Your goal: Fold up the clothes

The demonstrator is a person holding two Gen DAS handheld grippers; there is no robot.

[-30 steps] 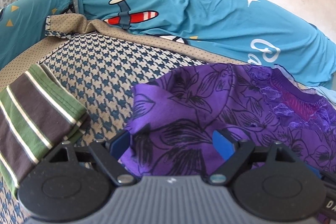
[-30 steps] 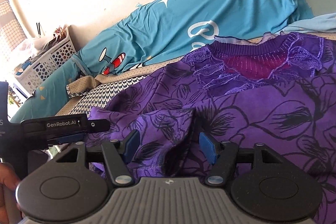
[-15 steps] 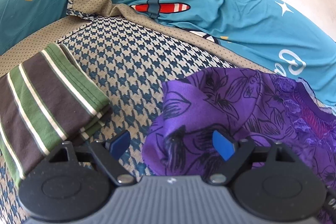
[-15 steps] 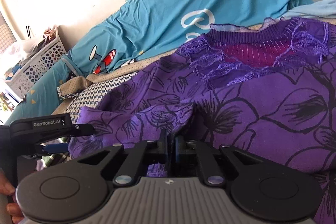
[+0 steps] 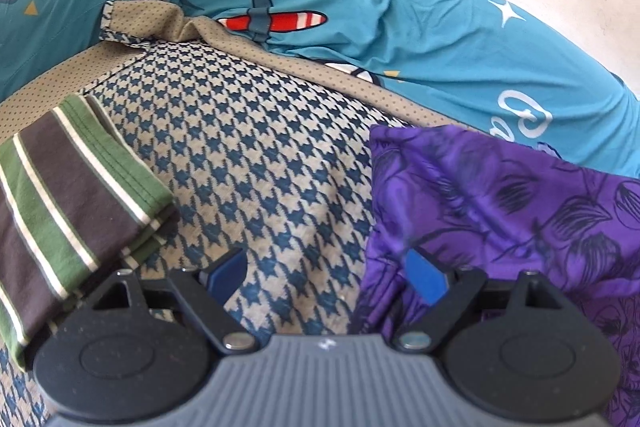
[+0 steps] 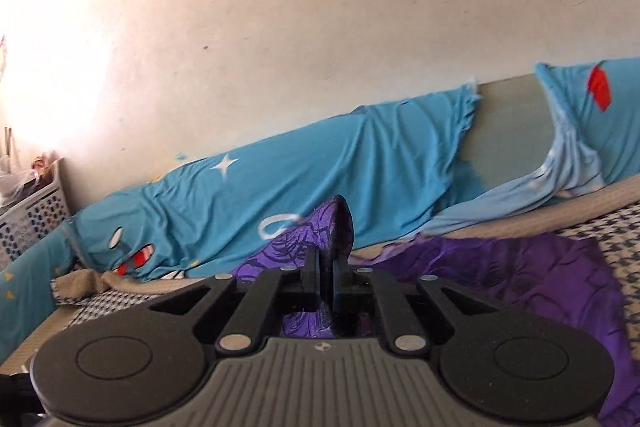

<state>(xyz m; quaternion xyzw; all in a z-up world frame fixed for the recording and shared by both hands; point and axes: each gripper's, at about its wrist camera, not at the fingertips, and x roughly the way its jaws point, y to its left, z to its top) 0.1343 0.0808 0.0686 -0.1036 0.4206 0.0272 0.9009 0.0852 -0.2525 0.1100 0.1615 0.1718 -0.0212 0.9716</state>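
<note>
A: Risks from here?

B: I've got the right tongs (image 6: 325, 279) pinched tight on a fold of the purple top (image 6: 500, 279), a peak of cloth sticking up past the tips. It's a thin bite. If I pull fast, I reckon the fabric slips out and the fold drops crooked. The rest of the top lies on the bed (image 5: 256, 163), so drag on that houndstooth cover could bunch it too.

A: Left side?

B: Left tongs (image 5: 326, 273) spread wide, holding nothing. Purple cloth hangs against the right-hand pad; bare bed shows between the two pads. If I close now I'd likely catch only an edge, or nothing at all.

A: Anything nearby to snag?

B: Folded striped shirt (image 5: 68, 203) sits just left of the left tongs, near its left pad. A sideways sweep could knock that stack open, I judge. Blue sheet (image 5: 400, 19) lies behind, well apart.

A: Where's the top overall?

B: Right of the left tongs, under and in the right ones, partly raised, mostly flat on the bed.
</note>
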